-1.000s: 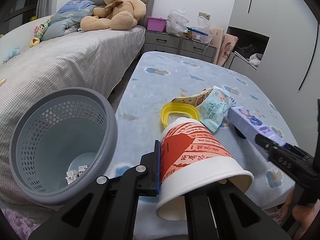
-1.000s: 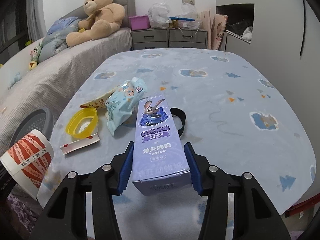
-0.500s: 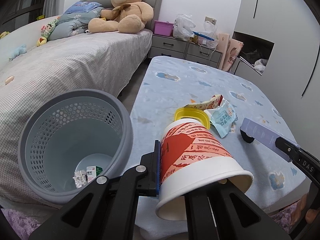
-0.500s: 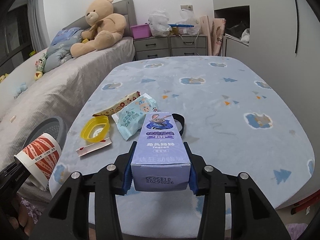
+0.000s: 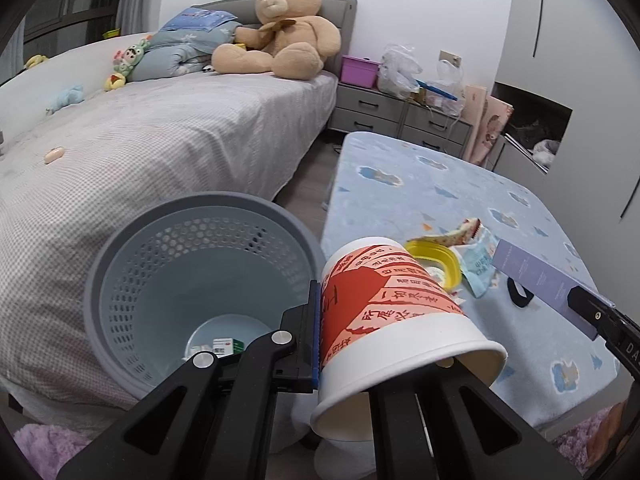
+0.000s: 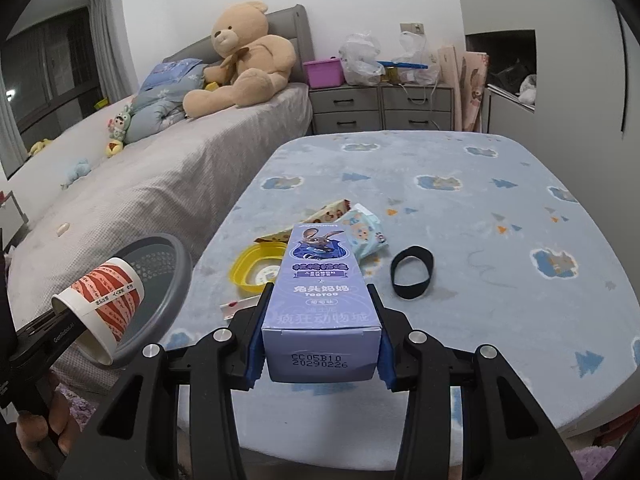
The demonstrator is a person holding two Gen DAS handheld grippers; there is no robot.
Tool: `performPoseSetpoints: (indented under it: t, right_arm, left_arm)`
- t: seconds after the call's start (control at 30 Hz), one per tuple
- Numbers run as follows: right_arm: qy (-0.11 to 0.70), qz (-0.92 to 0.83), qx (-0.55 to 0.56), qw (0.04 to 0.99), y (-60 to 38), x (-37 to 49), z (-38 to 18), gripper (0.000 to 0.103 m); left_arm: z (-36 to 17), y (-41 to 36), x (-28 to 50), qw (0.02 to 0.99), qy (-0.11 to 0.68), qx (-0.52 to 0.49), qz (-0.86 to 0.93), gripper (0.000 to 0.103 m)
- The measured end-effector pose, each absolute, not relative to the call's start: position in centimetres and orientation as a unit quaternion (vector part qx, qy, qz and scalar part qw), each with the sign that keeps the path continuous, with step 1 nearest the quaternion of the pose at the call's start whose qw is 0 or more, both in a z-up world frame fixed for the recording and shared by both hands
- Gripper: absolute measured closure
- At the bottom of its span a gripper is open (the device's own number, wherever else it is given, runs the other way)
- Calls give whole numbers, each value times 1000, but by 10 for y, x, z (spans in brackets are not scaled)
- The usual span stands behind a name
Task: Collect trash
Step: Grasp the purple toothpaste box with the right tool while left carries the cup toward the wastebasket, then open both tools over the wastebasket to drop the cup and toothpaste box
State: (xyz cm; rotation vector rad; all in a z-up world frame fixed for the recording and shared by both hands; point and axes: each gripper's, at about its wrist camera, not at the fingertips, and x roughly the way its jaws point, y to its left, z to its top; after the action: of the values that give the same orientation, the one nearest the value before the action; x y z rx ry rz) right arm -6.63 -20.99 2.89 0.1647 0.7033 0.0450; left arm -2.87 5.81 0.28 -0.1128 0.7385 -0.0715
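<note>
My left gripper [image 5: 352, 340] is shut on the wall of a red-and-white paper cup [image 5: 392, 304], one finger inside its mouth. The cup lies tilted, just right of the grey perforated waste basket [image 5: 132, 292], which stands on the floor between bed and table. My right gripper [image 6: 320, 300] is shut on a purple carton [image 6: 320, 280] with a rabbit picture, held above the table's near edge. On the blue tablecloth lie a yellow lid [image 6: 256, 268], a light blue wrapper [image 6: 364, 232], a tan wrapper [image 6: 324, 216], a small white slip [image 6: 240, 306] and a black band [image 6: 412, 272].
Small scraps lie at the bottom of the basket [image 5: 224, 346]. A grey bed [image 5: 160, 152] with a teddy bear [image 5: 280, 36] runs along the left. Drawers [image 6: 380, 108] with bags stand at the back. A hand [image 6: 44, 428] holds the left gripper's handle.
Both grippers rose. The right one closed on the purple carton and lifted it off the table. The left one carried the cup leftward, closer to the basket's rim.
</note>
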Motion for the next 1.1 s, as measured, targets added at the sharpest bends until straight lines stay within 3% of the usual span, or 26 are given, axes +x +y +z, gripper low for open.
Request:
performPoseSetpoints:
  t: [0.6, 1.1]
  right_arm:
    - [336, 198, 37, 920, -78, 1, 47, 60]
    - [381, 280, -9, 881, -15, 35, 14, 60]
  left_arm:
    - [14, 149, 1, 922, 380, -42, 64, 99]
    - [-18, 180, 22, 903, 412, -63, 108, 99]
